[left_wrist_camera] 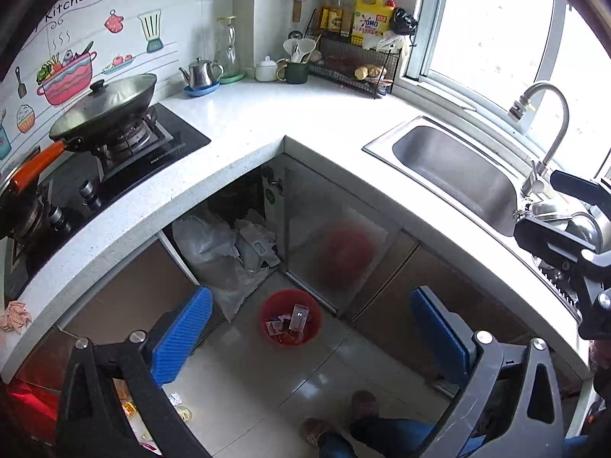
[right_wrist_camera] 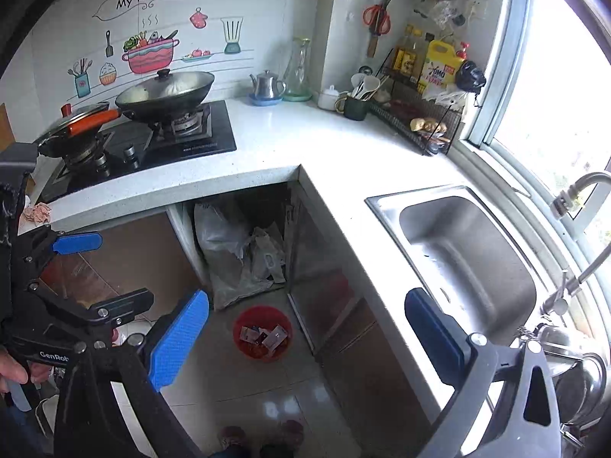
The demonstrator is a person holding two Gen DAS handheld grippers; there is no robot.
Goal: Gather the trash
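While both grippers are held high above the floor, the red bin [left_wrist_camera: 290,317] can be taken as the landmark, since it is seen between the blue pads in each wrist view. Farthest left of the bin, on the worktop edge [left_wrist_camera: 114,225] beside the stove [left_wrist_camera: 126,160], a crumpled pinkish scrap [left_wrist_camera: 15,316] is seen; it is judged to be trash not yet collected. Below it, at floor level and left of the bin, a few small bits of litter [left_wrist_camera: 179,406] are glimpsed behind the left pad, too small to be identified. Just behind and left of the bin, grey plastic bags [left_wrist_camera: 225,252] are stuffed into the open cabinet. The bin itself is set on the floor tiles in the corner under the counter, presumably so that scraps can be dropped into it from either run of worktop; it is round, open-topped and partly filled with small wrappers and packets [left_wrist_camera: 294,322]. The left gripper [left_wrist_camera: 309,339] is held wide apart with nothing between its pads, and the right gripper [right_wrist_camera: 305,339] is likewise spread wide and empty, which suits a search for the next piece. Right of the bin, the steel sink [right_wrist_camera: 469,267] is seen empty.
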